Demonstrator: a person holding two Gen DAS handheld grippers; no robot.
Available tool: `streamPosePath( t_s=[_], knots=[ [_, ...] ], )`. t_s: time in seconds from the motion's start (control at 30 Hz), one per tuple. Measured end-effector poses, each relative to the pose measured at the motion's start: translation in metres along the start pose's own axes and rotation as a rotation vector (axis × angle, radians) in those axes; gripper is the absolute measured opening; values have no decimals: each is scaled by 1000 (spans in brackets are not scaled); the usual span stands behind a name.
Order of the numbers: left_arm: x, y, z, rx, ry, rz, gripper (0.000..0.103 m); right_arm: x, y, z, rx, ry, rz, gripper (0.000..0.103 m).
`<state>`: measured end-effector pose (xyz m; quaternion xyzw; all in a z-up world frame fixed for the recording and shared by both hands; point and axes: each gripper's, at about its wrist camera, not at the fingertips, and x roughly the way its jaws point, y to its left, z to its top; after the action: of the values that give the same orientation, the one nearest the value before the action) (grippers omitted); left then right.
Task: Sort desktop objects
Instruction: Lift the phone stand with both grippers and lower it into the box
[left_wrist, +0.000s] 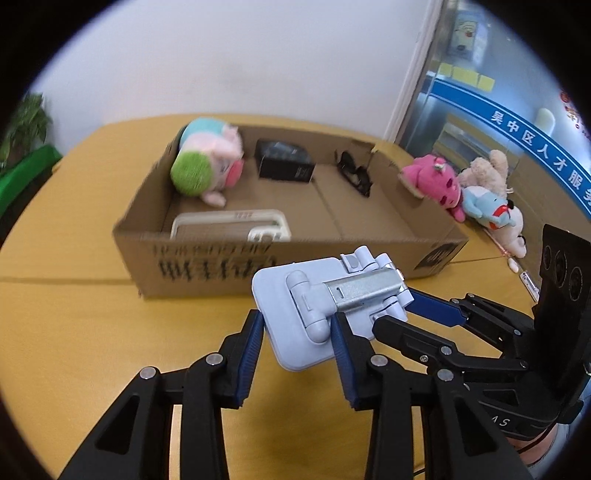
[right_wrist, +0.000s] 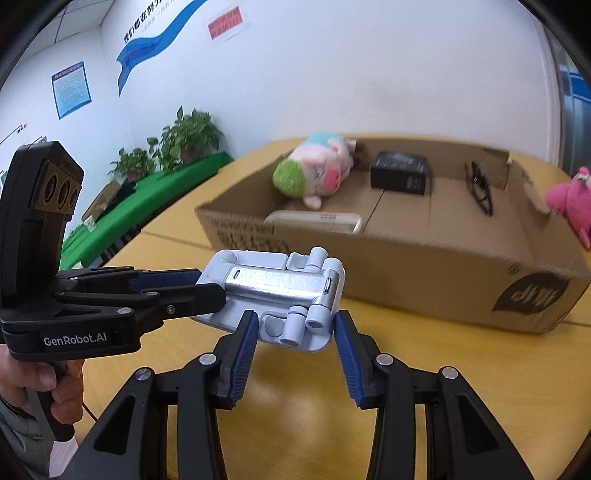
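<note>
Here both ribbed grippers pinch the smooth folded phone stand (left_wrist: 325, 314)

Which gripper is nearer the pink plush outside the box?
Right: the right gripper grips the stand on the pink plush side; left gripper grips its far end.

Both grippers are black plastic with ribbed blue pads and silver rivets; the left gripper (right_wrist: 201, 286) reads "GenRobot.AI" in white at nine o'clock.
</note>
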<state>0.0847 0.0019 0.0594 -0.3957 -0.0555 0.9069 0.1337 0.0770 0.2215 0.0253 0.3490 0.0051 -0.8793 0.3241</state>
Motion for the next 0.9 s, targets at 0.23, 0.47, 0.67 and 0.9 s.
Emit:
streamPosePath(
  t_s=[0.23, 0.47, 0.67, 0.9],
  knots=[
    [1, -33, 57, 109, -84, -36, 36, -33, -26, 46, 24, -120, -71, 41],
    [29, -59, 110, 180, -106, -89, 36, -36, -75, 83, 105, -150, -116, 41],
    [51, -63, 142, 202, -106, -85, 33, -14, -107, 106, 150, -114, -122, 41],
    [88, -54, 168, 210, -52, -55, 31, 29, -146, 134, 247, -58, -82, 39]
  ],
)
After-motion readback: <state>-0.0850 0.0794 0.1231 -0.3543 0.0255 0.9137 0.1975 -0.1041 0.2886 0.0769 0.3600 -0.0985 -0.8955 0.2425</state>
